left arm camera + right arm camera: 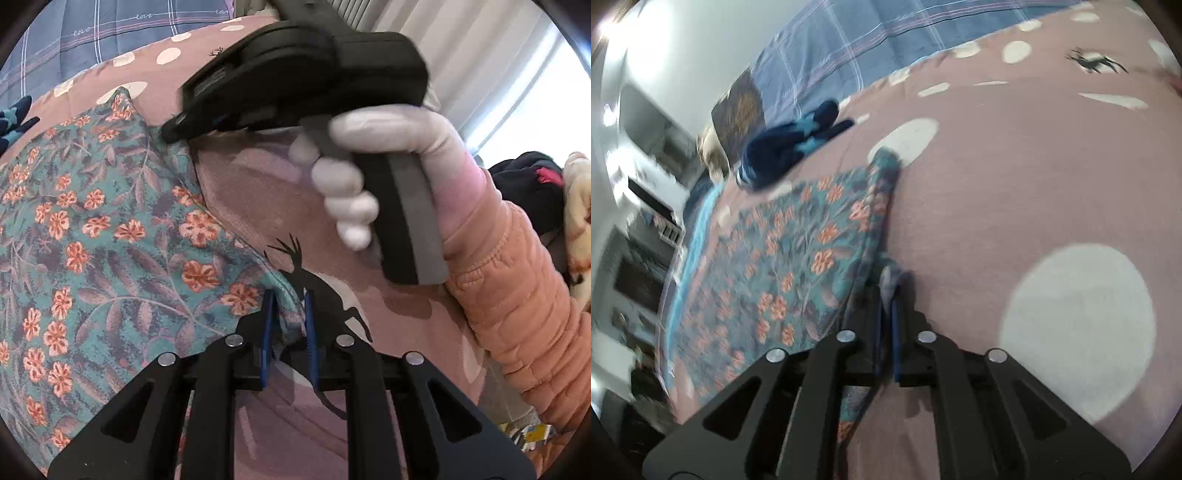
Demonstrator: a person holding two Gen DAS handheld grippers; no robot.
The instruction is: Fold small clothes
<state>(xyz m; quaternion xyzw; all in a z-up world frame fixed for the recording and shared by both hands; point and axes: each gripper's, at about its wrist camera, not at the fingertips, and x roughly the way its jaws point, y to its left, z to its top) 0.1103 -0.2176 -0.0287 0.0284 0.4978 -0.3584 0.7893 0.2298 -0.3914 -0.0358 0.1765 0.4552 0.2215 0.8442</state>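
Where it lies flat, the floral cloth [110, 240] looks thin and soft.

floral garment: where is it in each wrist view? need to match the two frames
Left wrist: floral garment fills the left half, its right edge between the left gripper's fingers.
Right wrist: left of centre, its edge pinched in the right gripper.
Shared landmark: dark blue clothing, upper left in both views, on the pink dotted bedspread.

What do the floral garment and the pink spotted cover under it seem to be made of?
Floral garment: thin, matte woven cloth, probably cotton; its edge bunches softly. Pink spotted cover: soft matte fabric, perhaps brushed cotton; it shows a faint nap and shallow creases. The right-wrist view is too blurred for certainty.
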